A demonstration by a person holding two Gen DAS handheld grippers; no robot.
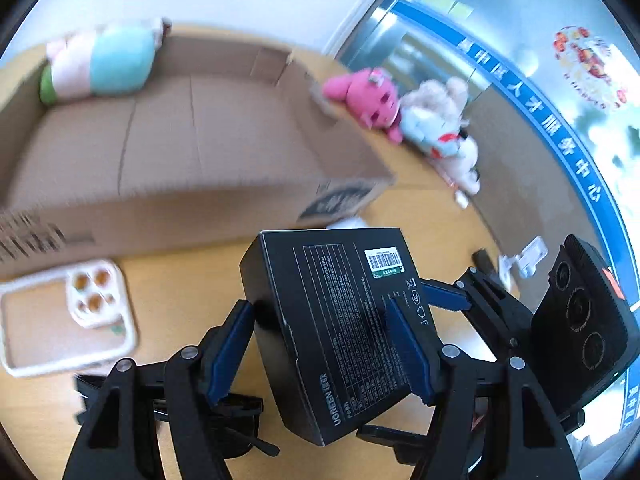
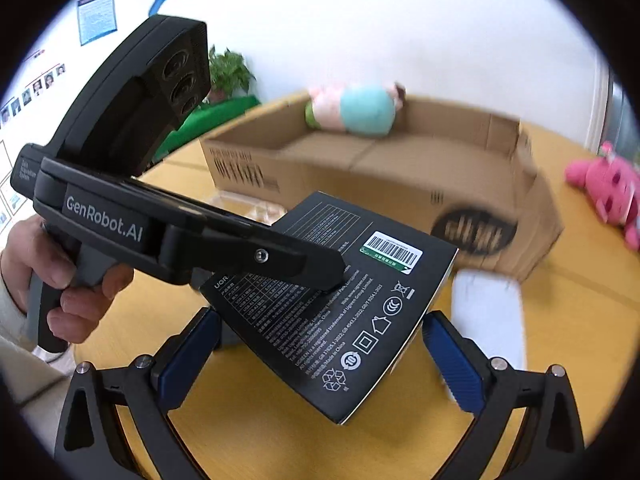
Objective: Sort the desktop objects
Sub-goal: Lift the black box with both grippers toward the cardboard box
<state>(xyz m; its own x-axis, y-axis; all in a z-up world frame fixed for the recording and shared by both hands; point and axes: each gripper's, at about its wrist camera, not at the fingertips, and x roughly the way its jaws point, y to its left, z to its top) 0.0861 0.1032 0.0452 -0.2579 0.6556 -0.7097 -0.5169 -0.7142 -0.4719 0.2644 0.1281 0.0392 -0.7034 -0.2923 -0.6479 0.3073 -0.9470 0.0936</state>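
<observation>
The left gripper [image 1: 320, 344] has its fingers [image 1: 230, 354] clamped on the black box [image 1: 340, 320], which is raised off the counter [image 1: 180, 280] just before the cardboard carton [image 1: 180, 152] (plush toy inside). The right gripper [image 2: 320, 354] fingers [image 2: 454, 364] stand released, straddling the box's lower corner without touching it.

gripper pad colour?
Blue, ribbed pads on black fingers; clearest in the right wrist view.

"UGREEN" on the black box [image 1: 340, 328]; "GenRobot.AI" on the left hand-held gripper [image 2: 332, 280].
</observation>
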